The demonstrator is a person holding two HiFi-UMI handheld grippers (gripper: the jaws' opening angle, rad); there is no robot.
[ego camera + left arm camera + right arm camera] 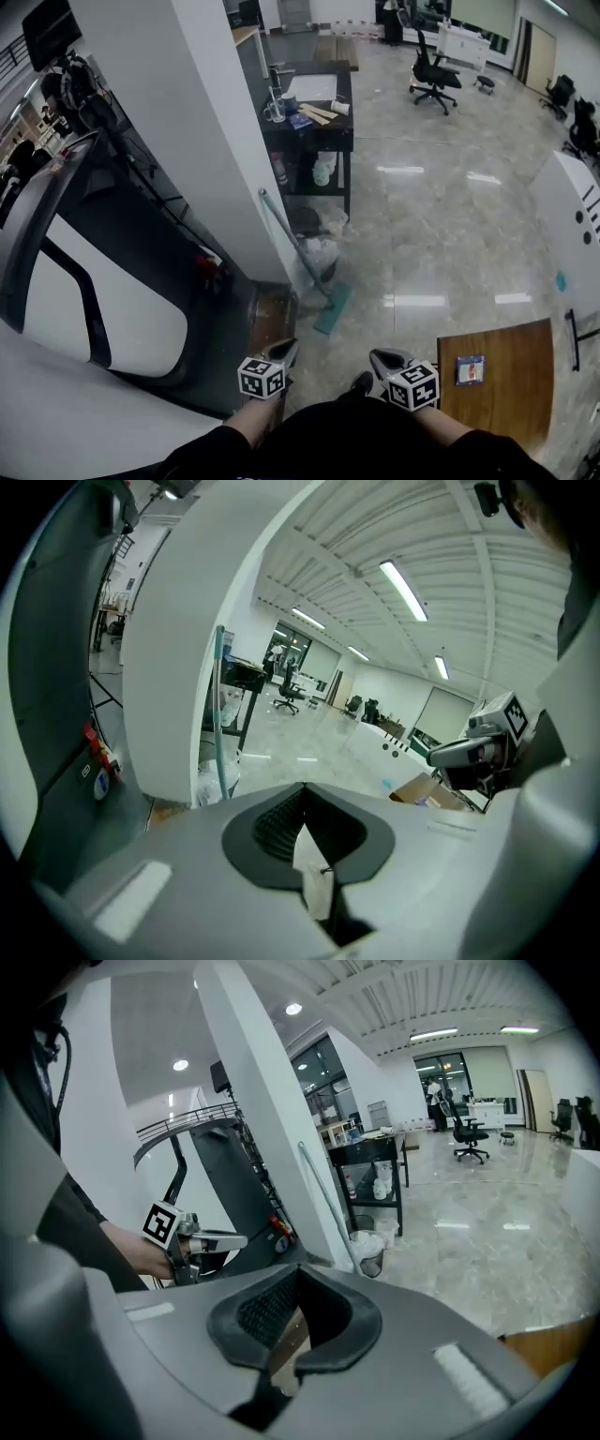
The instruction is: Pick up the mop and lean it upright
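Both grippers sit close in front of the person's body, side by side. L gripper [286,345]: jaws fully together, tips meeting, nothing btwn them; only floor shows thru the slot behind the pads. R gripper [380,354]: same, jaws closed tip to tip, empty. Neither touches anything. A brown wooden tabletop [497,375] lies just to the outer side of the R fingers.

Ahead of the fingers, more on the L gripper's side, stands the teal-handled flat mop [298,251]. Its flat head rests on the pale marble floor [441,234] a short way beyond the L fingertips. The long thin handle runs up and away from there, w/ its top end against the edge of the white slanted pillar [211,112]. So the long axis is near upright, tilted away from the person & onto the pillar. L gripper is the nearer one.

By the look of it the mop is leaned as asked & both hands are clear of it, so the task is prob done.

Beyond the mop: a bagged waste bin [323,253] right by the handle, then a black shelf trolley [319,136] w/ clutter on top, then black office chairs [433,73] far off.
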